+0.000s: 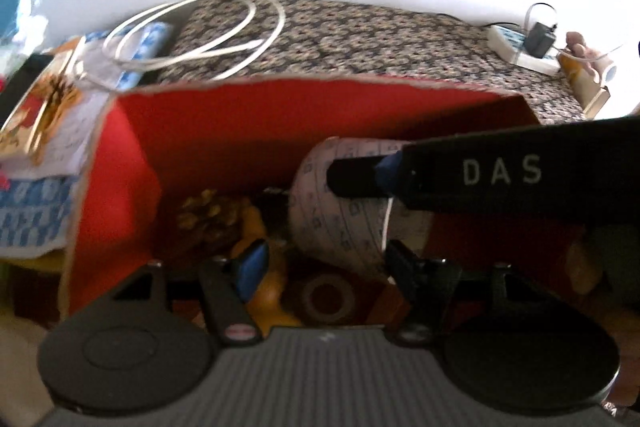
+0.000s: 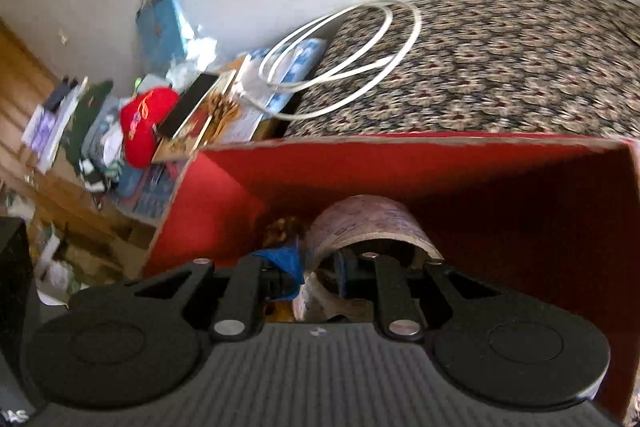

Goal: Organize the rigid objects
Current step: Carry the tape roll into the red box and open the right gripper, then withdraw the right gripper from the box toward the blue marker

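Printed roll point(image 1: 340, 203) (a curled card or paper sheet, judged light and easily creased) lies inside the red box point(image 1: 248, 123), beside a gold pinecone-like ornament point(image 1: 208, 217) and a tape ring point(image 1: 326, 297). Best held across its curved wall, gently. Left claw point(image 1: 324, 261) stands open just before the roll, nothing pressed. Right claw point(image 1: 352, 177) is closed, its tip against the roll's surface; no grip visible. The box floor is dim and blurred, its contents partly hidden. Patterned cloth point(image 1: 360, 39) lies beyond.

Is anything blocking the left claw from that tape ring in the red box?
Nothing visible: the left gripper hangs open right over the tape ring; the printed paper roll lies just beyond it.
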The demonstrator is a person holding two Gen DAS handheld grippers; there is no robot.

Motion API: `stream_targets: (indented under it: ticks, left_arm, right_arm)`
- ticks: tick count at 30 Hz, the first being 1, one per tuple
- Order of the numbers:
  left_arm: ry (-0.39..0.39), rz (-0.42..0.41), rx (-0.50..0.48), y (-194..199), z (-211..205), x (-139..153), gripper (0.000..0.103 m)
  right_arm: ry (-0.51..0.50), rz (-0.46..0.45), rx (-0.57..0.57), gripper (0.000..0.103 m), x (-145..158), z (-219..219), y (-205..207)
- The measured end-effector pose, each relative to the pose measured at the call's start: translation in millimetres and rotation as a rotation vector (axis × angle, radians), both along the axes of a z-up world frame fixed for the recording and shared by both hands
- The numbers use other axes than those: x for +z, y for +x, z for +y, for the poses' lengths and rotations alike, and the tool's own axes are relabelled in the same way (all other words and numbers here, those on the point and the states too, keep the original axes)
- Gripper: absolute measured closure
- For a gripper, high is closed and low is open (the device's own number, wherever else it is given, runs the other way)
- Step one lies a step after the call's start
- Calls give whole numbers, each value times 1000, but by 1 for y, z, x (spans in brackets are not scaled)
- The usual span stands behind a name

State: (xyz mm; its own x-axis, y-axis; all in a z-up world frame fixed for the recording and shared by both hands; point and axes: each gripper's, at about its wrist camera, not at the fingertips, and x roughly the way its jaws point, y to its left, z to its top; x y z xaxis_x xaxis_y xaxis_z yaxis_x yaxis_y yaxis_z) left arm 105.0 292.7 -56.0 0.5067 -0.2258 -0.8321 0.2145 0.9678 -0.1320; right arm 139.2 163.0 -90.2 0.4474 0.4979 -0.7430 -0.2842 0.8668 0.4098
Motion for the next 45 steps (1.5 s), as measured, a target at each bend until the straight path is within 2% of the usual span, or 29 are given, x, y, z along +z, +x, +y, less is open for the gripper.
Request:
stream_targets:
  ticks: [3,7,11,15,18,21,29,38,42,45]
  left_arm:
    - [10,3,28,-2,12,-1,41]
    - [29,0,58,-3,24,0,41]
    - [14,-3,68,-4,32,3,42]
    - [25,-10,71,-3,30,5,42]
    - [25,-7,80,-1,29,6,42]
    - [35,-15,83,-1,27,8,42]
    - [98,-86,75,-9,13,27,40]
    - [163,-136,64,-27,-8,46,35]
    - [216,-162,68,-38,-24,51,34]
    - [223,-167,76,-46,-35,55,33]
  right_arm:
    - [-10,7,20,102,-4,12,8]
    - [42,58,17,97,-1,11,15]
    - [4,34,28,97,11,12,10]
    - [71,106,25,96,14,-3,10]
    - [152,79,-46,96,23,-22,2]
    - [162,30,-121,96,33,-37,-8]
    - [61,-71,-221,96,42,-53,-38]
    - [13,-113,-257,95,47,-69,-71]
    - [31,-114,-262,95,49,-84,-84]
    - [24,-106,-259,94,48,-93,-91]
